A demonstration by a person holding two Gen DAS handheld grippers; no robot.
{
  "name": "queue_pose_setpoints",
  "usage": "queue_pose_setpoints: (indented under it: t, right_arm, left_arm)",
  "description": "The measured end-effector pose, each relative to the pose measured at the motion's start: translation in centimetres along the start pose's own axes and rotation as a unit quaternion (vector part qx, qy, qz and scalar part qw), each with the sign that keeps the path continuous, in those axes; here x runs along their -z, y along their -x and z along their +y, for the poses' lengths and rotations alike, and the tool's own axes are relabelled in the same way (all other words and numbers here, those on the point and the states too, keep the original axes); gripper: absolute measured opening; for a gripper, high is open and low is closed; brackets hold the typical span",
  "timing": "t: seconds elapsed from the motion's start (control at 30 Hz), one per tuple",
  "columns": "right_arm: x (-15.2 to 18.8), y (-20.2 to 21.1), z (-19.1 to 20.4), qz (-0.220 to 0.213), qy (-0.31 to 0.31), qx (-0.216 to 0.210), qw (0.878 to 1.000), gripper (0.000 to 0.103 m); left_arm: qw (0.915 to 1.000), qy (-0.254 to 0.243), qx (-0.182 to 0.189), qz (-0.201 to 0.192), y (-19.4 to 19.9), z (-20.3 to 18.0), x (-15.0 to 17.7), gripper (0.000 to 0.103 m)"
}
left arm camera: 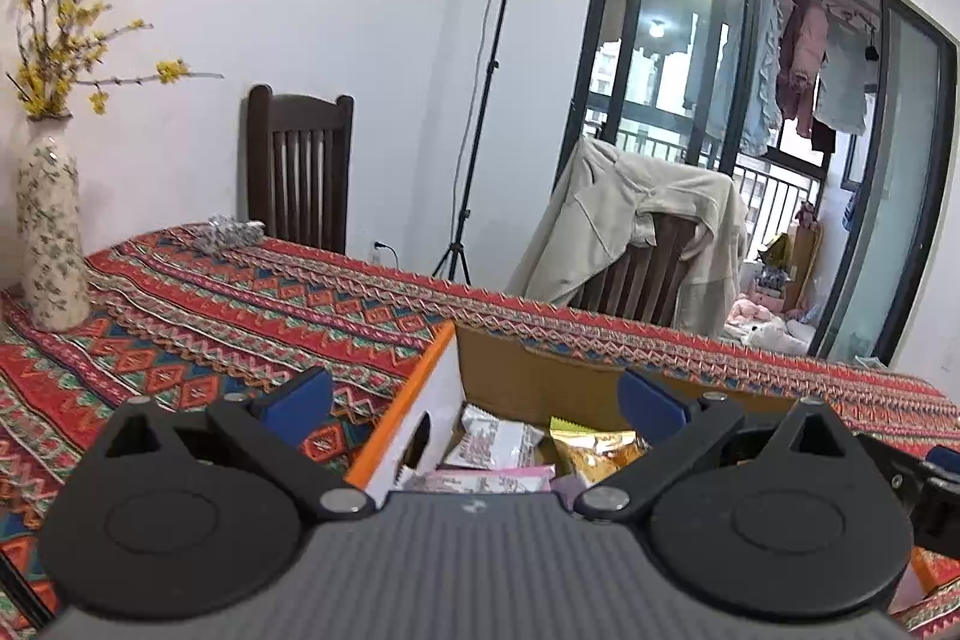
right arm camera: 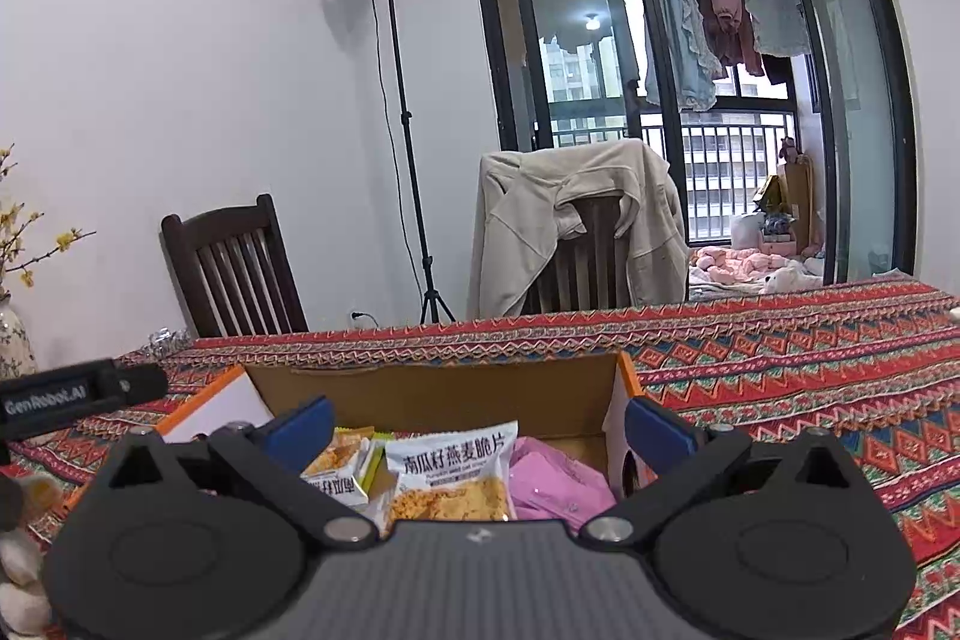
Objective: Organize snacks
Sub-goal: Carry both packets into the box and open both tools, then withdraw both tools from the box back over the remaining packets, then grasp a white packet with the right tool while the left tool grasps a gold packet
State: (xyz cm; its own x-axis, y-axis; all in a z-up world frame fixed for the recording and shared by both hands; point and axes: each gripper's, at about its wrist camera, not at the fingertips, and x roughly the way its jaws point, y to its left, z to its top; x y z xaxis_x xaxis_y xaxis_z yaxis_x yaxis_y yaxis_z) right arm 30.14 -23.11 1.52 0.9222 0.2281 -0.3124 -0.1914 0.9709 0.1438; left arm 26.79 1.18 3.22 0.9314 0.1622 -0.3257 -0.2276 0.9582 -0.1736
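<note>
Hovering over an open cardboard box [right arm camera: 432, 388] on the patterned table [right arm camera: 810, 358], both grippers hold their jaws wide apart and empty. Snack packets lie inside, just below and ahead; the oat-crisp packet [right arm camera: 450, 466] sits centred before the right gripper [right arm camera: 477, 427], long axis pointing away, nearer it than the left gripper [left arm camera: 474, 400].
</note>
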Motion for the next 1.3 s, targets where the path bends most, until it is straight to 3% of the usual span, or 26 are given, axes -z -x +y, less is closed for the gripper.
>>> queue_pose_setpoints:
  t: [0.33,0.9,1.1,1.3]
  right_arm:
    - [-0.3,3.7,1.5,0.018,0.013,-0.014,1.0,0.103]
    - [5.5,8.4,2.5,0.108,0.03,-0.038,0.993,0.103]
    - [7.4,9.1,1.9,0.145,0.023,-0.032,0.989,0.103]
    - [8.0,8.7,3.7,0.162,0.043,-0.04,0.985,0.103]
  left_arm:
    - [1.0,-0.004,0.0,0.0,4.5,1.8,-0.4,0.103]
    - [0.9973,-0.045,-0.007,0.058,10.4,5.6,5.9,0.103]
    - [0.9967,-0.05,-0.001,0.065,11.2,7.3,7.9,0.103]
    - [0.9966,-0.032,0.013,0.075,10.4,8.4,8.9,0.103]
